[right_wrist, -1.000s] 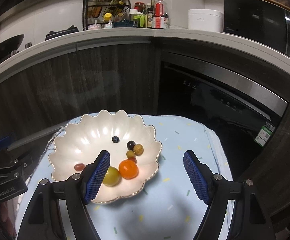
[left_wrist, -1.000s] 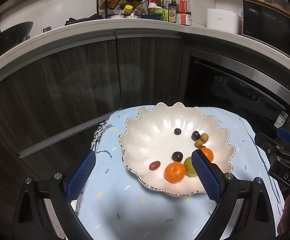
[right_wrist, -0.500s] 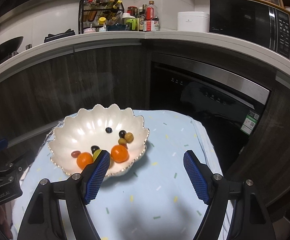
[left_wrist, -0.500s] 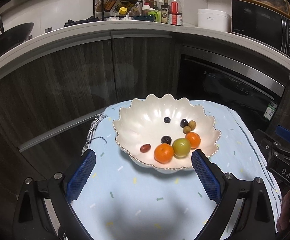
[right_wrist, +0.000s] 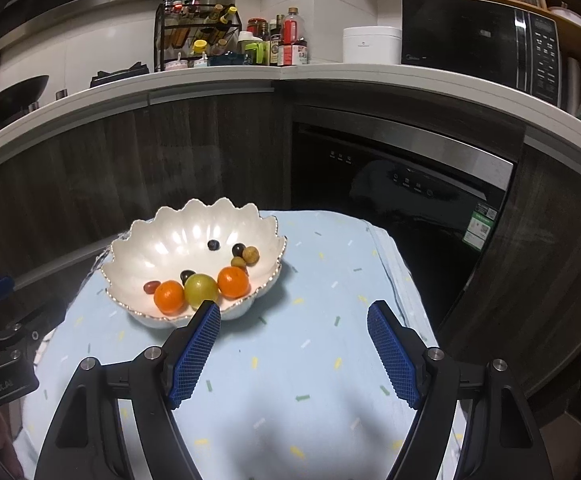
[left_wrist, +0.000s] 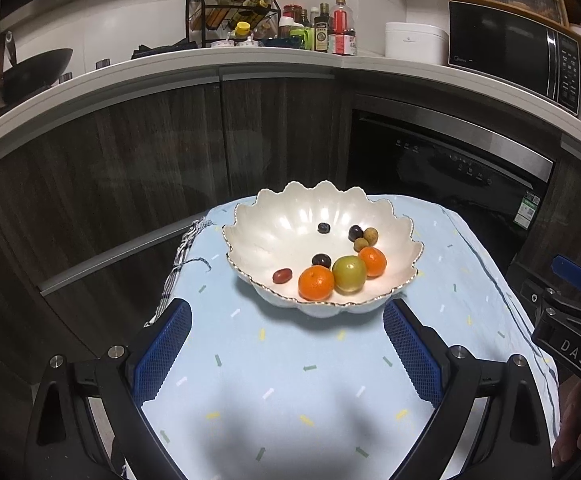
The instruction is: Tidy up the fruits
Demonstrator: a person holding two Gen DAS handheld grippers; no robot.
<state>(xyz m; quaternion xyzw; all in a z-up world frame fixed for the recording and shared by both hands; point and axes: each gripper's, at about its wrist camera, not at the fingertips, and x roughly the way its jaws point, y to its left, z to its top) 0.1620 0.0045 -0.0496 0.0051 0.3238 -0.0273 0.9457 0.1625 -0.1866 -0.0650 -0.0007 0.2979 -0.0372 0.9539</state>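
On a small table draped in a pale blue cloth (left_wrist: 274, 380), a scalloped white bowl (left_wrist: 290, 216) held the fruit: two oranges, one (left_wrist: 316, 282) near the front rim and another (left_wrist: 373, 261) to its right, with a green plum (left_wrist: 349, 274) touching both between them. A red date (left_wrist: 282, 275) lay at the left, a dark grape (left_wrist: 321, 260) just behind the front orange, and a blueberry (left_wrist: 323, 227) sat alone toward the middle. Two tan longans (left_wrist: 370, 235) clustered beside another dark grape (left_wrist: 355, 232). The left gripper (left_wrist: 286, 356) hung over the cloth in front of the bowl, its blue-padded fingers spread wide and holding nothing. The right gripper (right_wrist: 294, 354) stood likewise agape and empty, its left pad (right_wrist: 196, 354) overlapping the bowl's near rim in the right wrist view. Dark wood cabinets (left_wrist: 130, 168) and a black dishwasher (right_wrist: 402, 184) stood behind.
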